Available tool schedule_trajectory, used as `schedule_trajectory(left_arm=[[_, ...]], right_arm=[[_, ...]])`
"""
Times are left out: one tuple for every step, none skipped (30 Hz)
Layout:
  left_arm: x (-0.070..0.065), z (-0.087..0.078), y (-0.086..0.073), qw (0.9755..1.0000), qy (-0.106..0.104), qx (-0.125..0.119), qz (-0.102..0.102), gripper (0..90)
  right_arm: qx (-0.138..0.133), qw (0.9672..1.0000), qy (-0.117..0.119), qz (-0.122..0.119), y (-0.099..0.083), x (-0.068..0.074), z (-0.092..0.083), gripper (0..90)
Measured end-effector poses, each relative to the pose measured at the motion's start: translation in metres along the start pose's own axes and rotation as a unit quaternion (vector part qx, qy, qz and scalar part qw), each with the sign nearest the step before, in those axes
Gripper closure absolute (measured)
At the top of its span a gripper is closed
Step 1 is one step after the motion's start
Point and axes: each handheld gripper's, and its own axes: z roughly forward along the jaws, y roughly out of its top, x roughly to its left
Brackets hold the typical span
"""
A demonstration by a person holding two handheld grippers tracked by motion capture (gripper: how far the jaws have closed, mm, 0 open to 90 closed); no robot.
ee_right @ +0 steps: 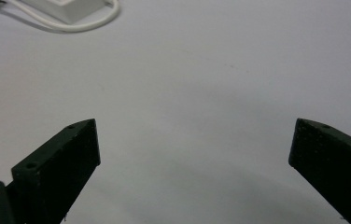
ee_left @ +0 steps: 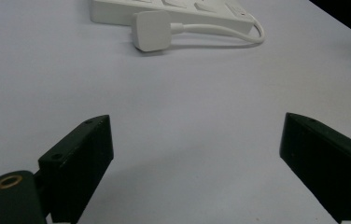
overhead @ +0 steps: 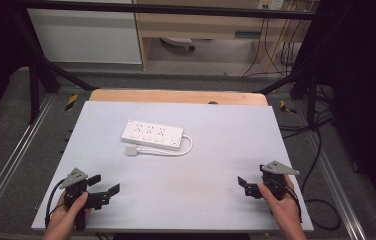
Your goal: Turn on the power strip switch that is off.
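In the high view, a white power strip (overhead: 152, 135) is seen left of centre on the pale table (overhead: 226, 150), with its plug (overhead: 131, 150) lying just below its left end and its cable (overhead: 188, 146) looped at the right. The left gripper (overhead: 107, 184) is held at the lower left and the right gripper (overhead: 242, 185) at the lower right, both with jaws spread and empty, well apart from the strip. In the left gripper view, the strip (ee_left: 173, 9) and plug (ee_left: 151, 30) are found at the top centre, beyond the parted jaws. In the right gripper view, the strip's end (ee_right: 66, 8) and cable (ee_right: 78, 24) are seen at the upper left, and the jaws stand wide.
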Motion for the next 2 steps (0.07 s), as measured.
schedule_trajectory(left_arm=[[0.0006, -0.0006, -0.0001, 1.0, 0.002, -0.001, -0.004, 9.5], [0.002, -0.0007, 0.0004, 1.0, 0.004, -0.002, -0.004, 9.6]], right_arm=[[0.005, 0.9999, -0.009, 0.0, -0.0005, -0.0017, 0.002, 2.3], [0.014, 0.9997, -0.022, -0.001, -0.0009, -0.0033, 0.0044, 2.4]])
